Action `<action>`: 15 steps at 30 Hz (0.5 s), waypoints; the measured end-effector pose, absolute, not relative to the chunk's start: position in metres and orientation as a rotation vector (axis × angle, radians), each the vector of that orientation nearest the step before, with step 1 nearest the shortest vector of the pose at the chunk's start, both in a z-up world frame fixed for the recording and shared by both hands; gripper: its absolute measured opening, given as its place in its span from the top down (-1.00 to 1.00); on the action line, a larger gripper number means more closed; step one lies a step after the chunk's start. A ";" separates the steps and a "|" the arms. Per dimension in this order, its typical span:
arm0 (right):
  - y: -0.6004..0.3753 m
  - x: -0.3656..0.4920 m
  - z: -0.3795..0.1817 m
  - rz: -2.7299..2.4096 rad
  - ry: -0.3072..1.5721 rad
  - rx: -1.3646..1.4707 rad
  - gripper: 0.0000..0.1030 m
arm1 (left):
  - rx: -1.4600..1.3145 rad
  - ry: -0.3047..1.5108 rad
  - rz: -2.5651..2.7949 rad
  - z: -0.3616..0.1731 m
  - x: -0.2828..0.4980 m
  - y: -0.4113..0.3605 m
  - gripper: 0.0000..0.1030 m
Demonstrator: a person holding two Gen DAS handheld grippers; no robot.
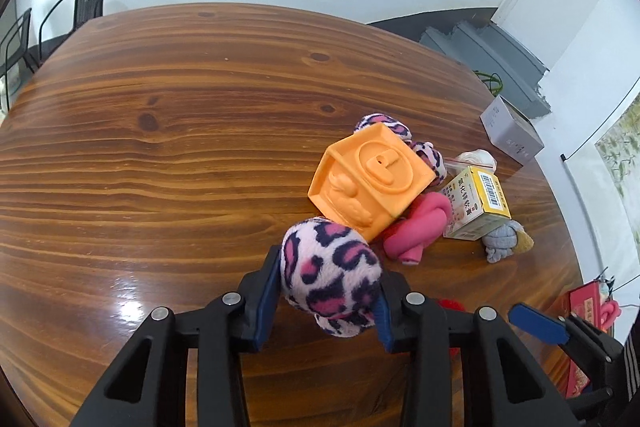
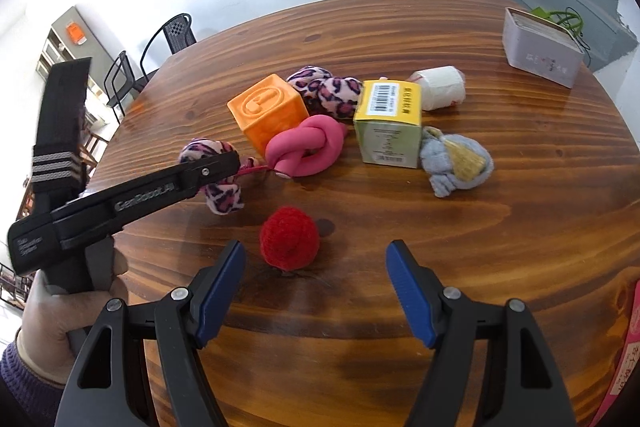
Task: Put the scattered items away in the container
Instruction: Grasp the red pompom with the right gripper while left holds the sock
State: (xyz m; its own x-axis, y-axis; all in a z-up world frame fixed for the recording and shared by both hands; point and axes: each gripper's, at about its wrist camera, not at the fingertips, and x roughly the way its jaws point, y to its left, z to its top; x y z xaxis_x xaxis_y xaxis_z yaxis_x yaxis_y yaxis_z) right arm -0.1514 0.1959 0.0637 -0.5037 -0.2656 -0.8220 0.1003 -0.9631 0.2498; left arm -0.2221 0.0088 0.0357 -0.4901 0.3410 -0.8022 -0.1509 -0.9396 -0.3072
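My left gripper (image 1: 328, 279) is shut on a pink leopard-print plush toy (image 1: 332, 267), its blue pads pressing both sides; the right wrist view shows the same grip (image 2: 228, 167) from the side. Just behind the toy sit an orange rubber cube (image 1: 372, 179), a pink knot toy (image 1: 416, 227), a yellow carton (image 1: 476, 203) and a grey knitted toy (image 1: 504, 239). My right gripper (image 2: 316, 251) stands open, low over the table, with a red woolly ball (image 2: 289, 239) just ahead of its fingers, nearer the left one.
A second leopard plush (image 2: 324, 91) and a white bagged roll (image 2: 440, 87) lie behind the pile. A grey tin (image 2: 540, 47) stands at the far right of the round wooden table (image 2: 400, 27). A red box (image 2: 632, 339) shows at the right edge. Black chairs (image 2: 176, 31) stand beyond.
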 end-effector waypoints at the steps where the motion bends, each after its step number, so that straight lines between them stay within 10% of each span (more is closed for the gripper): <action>1: 0.193 -0.154 0.062 -2.535 -0.242 1.433 -0.48 | -1.395 -0.283 2.478 0.038 -0.220 0.006 0.20; 8: 0.174 -0.170 0.048 -2.495 -0.175 1.447 -0.46 | -1.391 -0.315 2.489 0.047 -0.193 -0.012 0.20; 15: 0.172 -0.175 0.033 -2.454 -0.163 1.504 0.08 | -1.426 -0.351 2.491 0.045 -0.170 -0.020 0.20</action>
